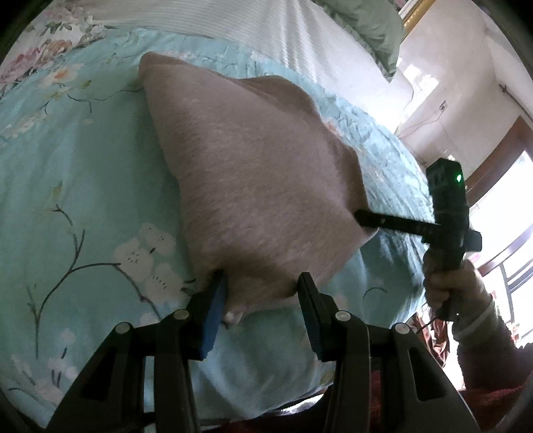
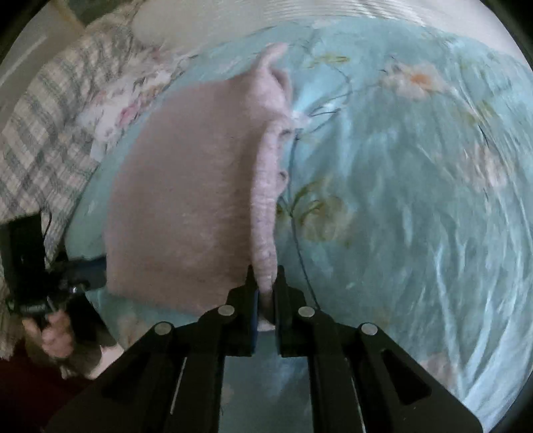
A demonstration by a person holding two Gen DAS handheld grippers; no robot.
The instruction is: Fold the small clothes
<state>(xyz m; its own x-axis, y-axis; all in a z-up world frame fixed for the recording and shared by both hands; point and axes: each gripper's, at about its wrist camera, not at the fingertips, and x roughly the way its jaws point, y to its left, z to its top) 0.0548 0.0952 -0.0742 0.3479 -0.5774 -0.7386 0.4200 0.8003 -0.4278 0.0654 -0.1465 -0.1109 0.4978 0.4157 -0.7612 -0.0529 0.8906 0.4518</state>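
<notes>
A small pink fuzzy garment (image 1: 253,186) lies on a light blue floral bedsheet (image 1: 66,186). In the left wrist view my left gripper (image 1: 263,283) stands open, its two fingers on either side of the garment's near edge. My right gripper (image 1: 363,219) shows there at the right, its fingers at the garment's right corner. In the right wrist view my right gripper (image 2: 265,283) is shut on the garment's ribbed hem (image 2: 266,200), with the garment (image 2: 186,200) spread to the left. The left gripper (image 2: 90,273) shows at the garment's far left edge.
A white striped cover (image 1: 233,23) and a green pillow (image 1: 373,23) lie at the head of the bed. A plaid blanket (image 2: 43,126) lies at the left in the right wrist view. A wall and a bright window (image 1: 509,206) stand beyond the bed.
</notes>
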